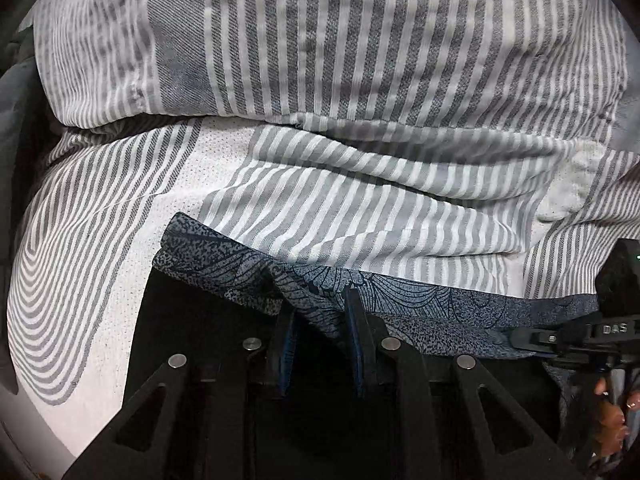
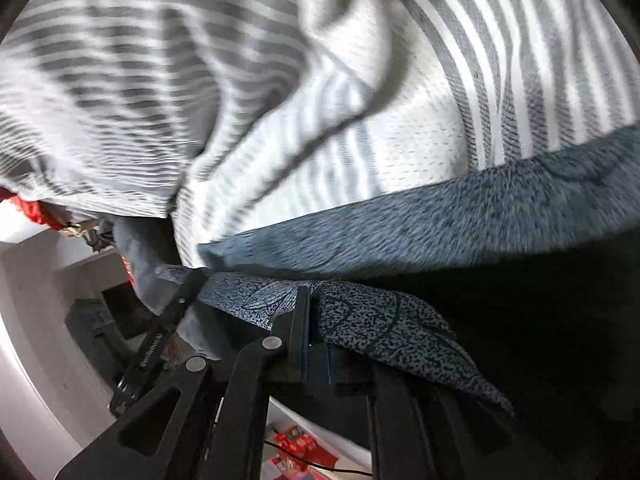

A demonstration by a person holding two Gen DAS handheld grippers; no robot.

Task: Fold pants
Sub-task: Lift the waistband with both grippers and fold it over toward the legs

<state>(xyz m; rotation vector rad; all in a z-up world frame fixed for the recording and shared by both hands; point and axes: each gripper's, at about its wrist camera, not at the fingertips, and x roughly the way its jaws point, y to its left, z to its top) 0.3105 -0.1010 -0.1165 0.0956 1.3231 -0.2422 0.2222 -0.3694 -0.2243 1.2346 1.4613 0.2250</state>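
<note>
The pants [image 1: 420, 300] are blue-grey with a dark speckled, scalloped print. Their edge is stretched across the bottom of the left wrist view over the striped bed. My left gripper [image 1: 320, 304] is shut on a fold of that edge. To its right, my right gripper [image 1: 516, 338] pinches the same edge, with a hand [image 1: 612, 400] behind it. In the right wrist view, the right gripper [image 2: 314, 304] is shut on the pants [image 2: 380, 320], which drape over its right finger. The left gripper [image 2: 192, 276] holds the cloth at the left. More of the pants lies blurred beyond.
A grey-and-white striped sheet [image 1: 320, 200] covers the bed, with a striped pillow [image 1: 320, 40] behind it. The sheet [image 2: 440, 100] is rumpled in the right wrist view. Off the bed edge are white furniture [image 2: 40, 280] and red packets [image 2: 300, 444] lower down.
</note>
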